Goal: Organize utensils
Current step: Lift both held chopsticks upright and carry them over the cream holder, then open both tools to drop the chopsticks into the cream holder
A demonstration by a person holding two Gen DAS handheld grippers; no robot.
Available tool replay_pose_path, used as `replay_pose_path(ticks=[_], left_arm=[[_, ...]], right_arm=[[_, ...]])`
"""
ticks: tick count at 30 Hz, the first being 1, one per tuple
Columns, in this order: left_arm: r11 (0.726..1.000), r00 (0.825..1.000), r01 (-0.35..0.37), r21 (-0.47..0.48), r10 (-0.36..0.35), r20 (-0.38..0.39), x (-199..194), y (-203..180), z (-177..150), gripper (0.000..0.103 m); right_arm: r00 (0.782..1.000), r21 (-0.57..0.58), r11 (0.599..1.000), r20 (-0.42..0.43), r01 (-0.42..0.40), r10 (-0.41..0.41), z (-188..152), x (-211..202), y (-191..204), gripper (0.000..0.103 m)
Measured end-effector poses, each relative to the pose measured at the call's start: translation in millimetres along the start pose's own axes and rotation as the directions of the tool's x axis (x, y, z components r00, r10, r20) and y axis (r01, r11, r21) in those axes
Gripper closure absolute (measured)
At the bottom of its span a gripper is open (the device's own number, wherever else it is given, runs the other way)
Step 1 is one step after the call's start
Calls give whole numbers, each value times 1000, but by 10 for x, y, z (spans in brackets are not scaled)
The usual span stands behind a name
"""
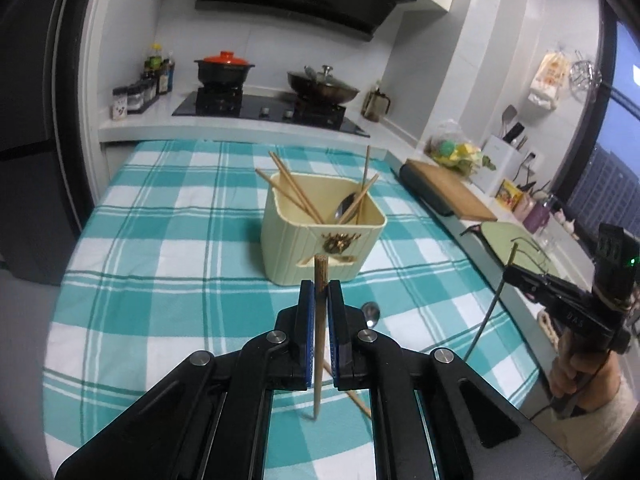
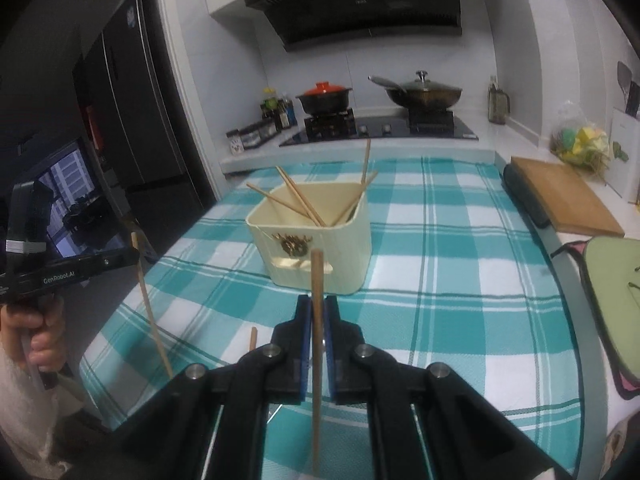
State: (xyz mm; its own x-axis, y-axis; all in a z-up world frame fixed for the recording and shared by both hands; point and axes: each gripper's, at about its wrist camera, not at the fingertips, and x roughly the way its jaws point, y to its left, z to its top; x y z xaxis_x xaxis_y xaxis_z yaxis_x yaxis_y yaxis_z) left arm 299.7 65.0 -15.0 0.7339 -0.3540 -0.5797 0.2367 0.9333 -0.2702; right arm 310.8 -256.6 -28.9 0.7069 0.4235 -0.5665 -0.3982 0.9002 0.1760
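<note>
Left fingers [image 1: 320, 292]: pinching chopstick [image 1: 319, 344] | right fingers [image 2: 317, 308]: pinching chopstick [image 2: 317, 360] | both near holder [image 1: 320, 236], above bench [image 1: 160, 240]

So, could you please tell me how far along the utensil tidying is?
Done: several chopsticks and a spoon stand in the cream holder. In hand: the left hand-held gripper and right hand-held gripper each clamp one chopstick. Left: another spoon and a chopstick lie on the checked cloth.
</note>
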Motion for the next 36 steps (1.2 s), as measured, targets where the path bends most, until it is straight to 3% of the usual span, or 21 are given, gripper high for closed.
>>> replay_pose_path(ticks=[9, 17, 22, 26, 32, 36], left_arm=[[999, 995, 37, -3, -36, 90, -157, -92, 270, 98], [996, 982, 83, -7, -81, 168, -322, -150, 796, 98], [998, 965, 51, 33, -58, 255, -406, -225, 1262, 98], [999, 962, -9, 37, -2, 275, -166, -193, 1522, 98], [998, 977, -61, 7, 58, 205, 487, -1, 1581, 98], [998, 993, -62, -20, 64, 103, 960, 130, 1462, 98]], right_arm=[[988, -35, 999, 150, 31, -26, 264, -195, 204, 97], [967, -30, 999, 253, 33, -24, 804, -230, 244, 97], [953, -61, 998, 303, 35, -15, 1209, -167, 323, 97], [948, -79, 996, 317, 35, -8, 1589, 67, 354, 97], [930, -57, 997, 366, 44, -20, 1866, 581, 283, 97], [959, -51, 998, 282, 38, -22, 1795, 1126, 183, 97]])
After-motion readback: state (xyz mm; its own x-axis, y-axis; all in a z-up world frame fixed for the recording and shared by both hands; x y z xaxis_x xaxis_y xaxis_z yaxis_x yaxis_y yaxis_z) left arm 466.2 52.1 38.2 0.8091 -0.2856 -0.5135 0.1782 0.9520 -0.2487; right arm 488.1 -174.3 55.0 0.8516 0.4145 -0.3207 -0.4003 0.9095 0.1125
